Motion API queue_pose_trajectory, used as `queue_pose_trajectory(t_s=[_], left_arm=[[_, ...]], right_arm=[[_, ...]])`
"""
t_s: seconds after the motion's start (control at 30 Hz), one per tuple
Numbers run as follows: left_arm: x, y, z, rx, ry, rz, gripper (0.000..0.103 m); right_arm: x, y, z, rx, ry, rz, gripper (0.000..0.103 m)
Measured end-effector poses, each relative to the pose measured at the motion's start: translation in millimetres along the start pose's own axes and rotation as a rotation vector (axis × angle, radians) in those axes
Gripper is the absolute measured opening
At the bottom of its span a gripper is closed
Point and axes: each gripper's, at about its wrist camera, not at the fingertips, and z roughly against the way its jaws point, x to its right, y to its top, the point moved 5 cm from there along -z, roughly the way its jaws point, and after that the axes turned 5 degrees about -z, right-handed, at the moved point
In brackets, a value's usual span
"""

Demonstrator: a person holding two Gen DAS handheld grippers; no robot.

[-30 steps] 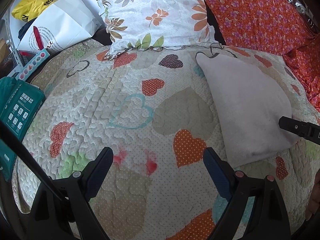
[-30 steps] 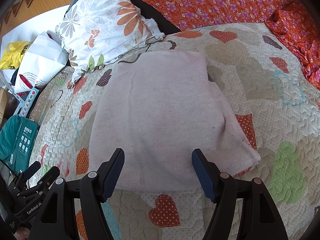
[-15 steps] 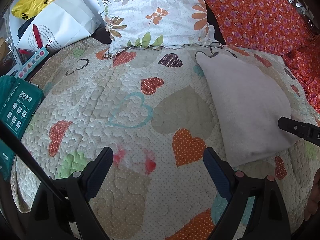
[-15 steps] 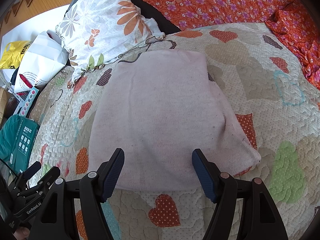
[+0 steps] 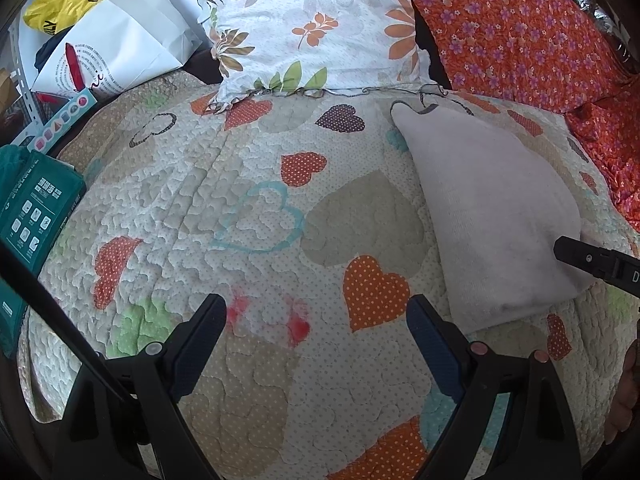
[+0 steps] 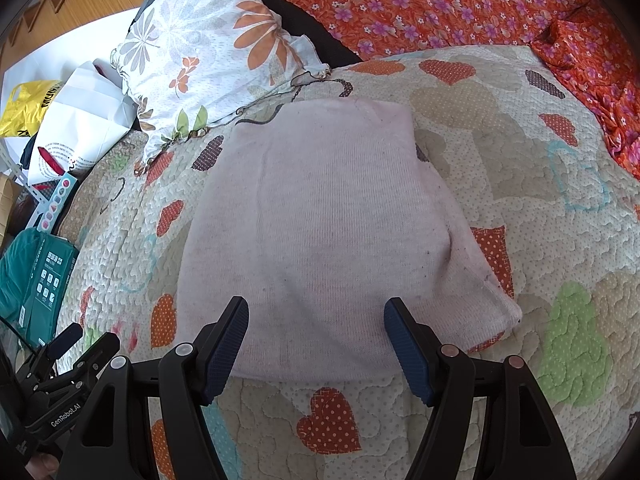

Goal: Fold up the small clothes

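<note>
A pale pink knitted garment (image 6: 328,232) lies folded flat on the heart-patterned quilt (image 6: 560,184). In the left wrist view the garment (image 5: 492,208) lies at the right. My right gripper (image 6: 316,312) is open and empty, its fingertips just above the garment's near edge. My left gripper (image 5: 316,312) is open and empty over bare quilt (image 5: 240,208), left of the garment. A finger of the right gripper shows at the right edge of the left wrist view (image 5: 592,260).
A floral pillow (image 5: 316,24) and an orange flowered cover (image 5: 520,28) lie at the head of the bed. A white paper bag (image 5: 116,48), a yellow bag (image 5: 60,4) and a green box (image 5: 28,208) sit beside the bed on the left.
</note>
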Motion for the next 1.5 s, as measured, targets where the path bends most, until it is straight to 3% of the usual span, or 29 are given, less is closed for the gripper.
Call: queue_pose_trajectory(t_s=[0.77,1.17,1.5], left_arm=[[8,-3,1,0.012,-0.01,0.013,0.091],[22,3,40,0.19,0.031,0.013,0.091],[21,-11,82,0.281,0.05,0.074,0.094]], right_arm=[[2,-3,-3,-0.003,-0.012,0.014,0.075],[0,-4,15,0.043,-0.037,0.031,0.076],[1,-16,52,0.124,-0.072,0.024,0.077]])
